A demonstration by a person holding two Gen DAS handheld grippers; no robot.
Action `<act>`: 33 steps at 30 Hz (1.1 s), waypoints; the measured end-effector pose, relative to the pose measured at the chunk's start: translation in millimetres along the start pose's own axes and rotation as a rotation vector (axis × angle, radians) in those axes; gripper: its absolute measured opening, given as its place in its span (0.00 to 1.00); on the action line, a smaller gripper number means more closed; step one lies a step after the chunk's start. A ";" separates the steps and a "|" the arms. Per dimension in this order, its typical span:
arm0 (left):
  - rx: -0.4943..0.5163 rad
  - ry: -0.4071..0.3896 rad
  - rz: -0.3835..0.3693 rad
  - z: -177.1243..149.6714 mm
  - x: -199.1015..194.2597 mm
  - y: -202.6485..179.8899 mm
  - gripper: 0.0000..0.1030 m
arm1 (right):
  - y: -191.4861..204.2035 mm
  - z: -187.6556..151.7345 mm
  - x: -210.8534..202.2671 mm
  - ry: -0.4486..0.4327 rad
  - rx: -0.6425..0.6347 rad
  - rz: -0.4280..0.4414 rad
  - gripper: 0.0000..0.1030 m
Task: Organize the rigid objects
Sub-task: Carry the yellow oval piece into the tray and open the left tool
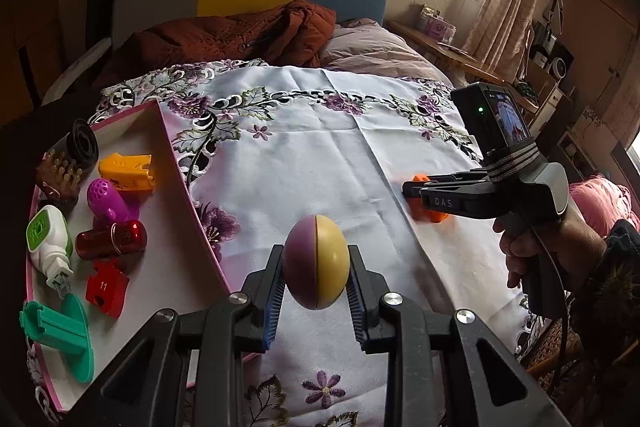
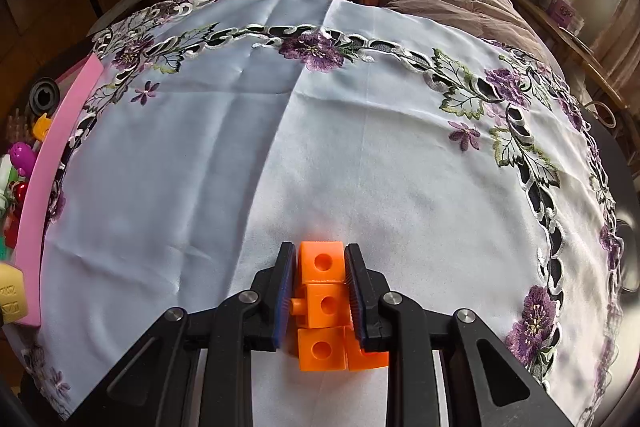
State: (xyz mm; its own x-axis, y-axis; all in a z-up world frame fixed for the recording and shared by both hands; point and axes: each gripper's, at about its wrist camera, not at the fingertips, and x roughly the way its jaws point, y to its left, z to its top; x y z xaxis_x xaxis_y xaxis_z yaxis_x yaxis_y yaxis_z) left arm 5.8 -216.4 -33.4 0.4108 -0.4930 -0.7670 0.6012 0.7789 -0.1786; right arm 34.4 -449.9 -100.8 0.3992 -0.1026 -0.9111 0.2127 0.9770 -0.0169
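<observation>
- My left gripper [image 1: 316, 285] is clamped on the purple-and-yellow egg [image 1: 316, 261], held above the cloth just right of the pink tray [image 1: 172, 163].
- Plan: carry it over the tray wall and set it down gently, since it'll probably roll.
- Right gripper [image 2: 318, 289] pinches the orange linking cubes [image 2: 322, 301] on the embroidered tablecloth [image 2: 240, 131].
- Bed and window behind.

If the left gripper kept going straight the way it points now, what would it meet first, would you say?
Most likely the embroidered tablecloth. The left gripper, shut on the purple-and-yellow egg, points down at bare cloth, with the pink tray off to its left and the orange block piece to its right. Depth is uncertain.
</observation>
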 end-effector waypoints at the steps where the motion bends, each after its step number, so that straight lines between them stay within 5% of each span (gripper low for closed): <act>1: -0.001 -0.002 0.000 -0.2 -1.4 0.7 0.27 | 0.2 -0.1 -0.4 -0.001 -0.002 -0.002 0.25; 8: -0.043 -0.024 -0.003 -1.3 -19.6 17.7 0.27 | 1.9 0.2 -1.2 -0.005 -0.025 -0.017 0.24; 17: -0.173 -0.025 0.017 -19.9 -49.2 83.7 0.27 | 4.6 0.4 -2.4 -0.006 -0.038 -0.027 0.24; 33: -0.185 0.066 0.076 -29.1 -14.4 117.8 0.33 | 7.2 1.0 -1.9 -0.008 -0.052 -0.036 0.24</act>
State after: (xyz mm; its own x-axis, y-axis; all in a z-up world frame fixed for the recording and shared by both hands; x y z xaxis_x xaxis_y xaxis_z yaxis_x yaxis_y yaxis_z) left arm 50.7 -106.3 -61.4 0.4004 -0.4087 -0.8201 0.4317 0.8736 -0.2246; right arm 36.1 -442.8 -98.7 0.3995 -0.1389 -0.9061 0.1800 0.9811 -0.0710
